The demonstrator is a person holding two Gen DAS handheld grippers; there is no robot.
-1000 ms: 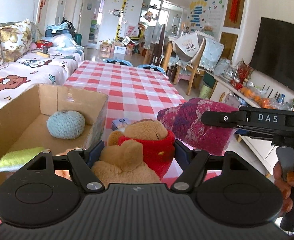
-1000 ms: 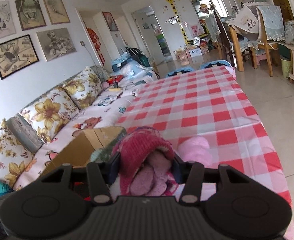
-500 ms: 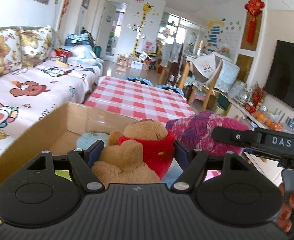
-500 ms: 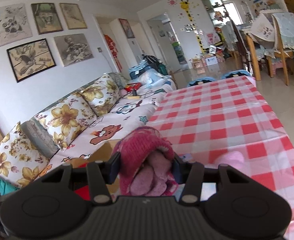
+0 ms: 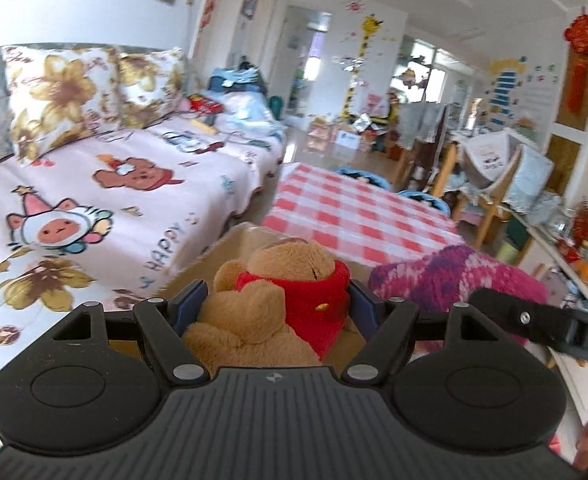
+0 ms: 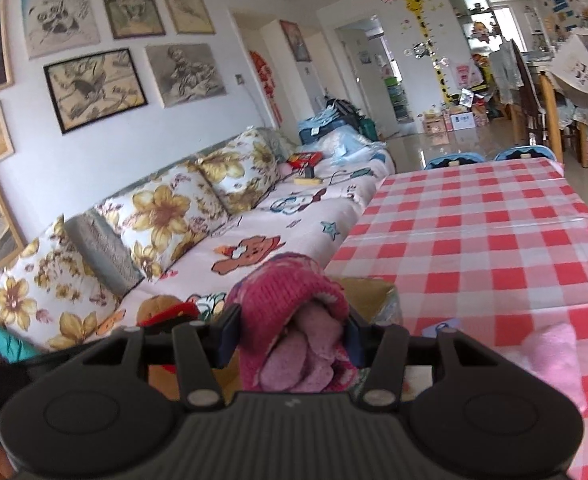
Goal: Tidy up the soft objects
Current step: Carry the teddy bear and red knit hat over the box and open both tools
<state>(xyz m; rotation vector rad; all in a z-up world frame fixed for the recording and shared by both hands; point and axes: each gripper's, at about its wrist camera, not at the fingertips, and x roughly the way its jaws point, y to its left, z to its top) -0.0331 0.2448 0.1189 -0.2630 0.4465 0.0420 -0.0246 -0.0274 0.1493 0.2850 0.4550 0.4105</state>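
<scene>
My left gripper (image 5: 275, 304) clamped the bear (image 5: 269, 300), my right gripper (image 6: 291, 330) the knit hat (image 6: 289, 300); neither boxed yet, seemingly, and the pink item (image 6: 550, 354) waited on the surface (image 6: 474, 232).

Both views look forward along their own fingers. The left wrist camera sits right behind the left gripper (image 5: 277, 300), a teddy bear (image 5: 271, 300) filling the near middle; it faces the sofa (image 5: 105, 184) at 10 o'clock and the checked table (image 5: 350, 216) at 1 o'clock. The right wrist camera sits close behind the right gripper (image 6: 291, 324), facing along the same sofa (image 6: 253, 232) at 10 o'clock and table (image 6: 474, 232) at 2 o'clock. Both share the giraffe wall chart (image 5: 360, 60) (image 6: 434, 36).
</scene>
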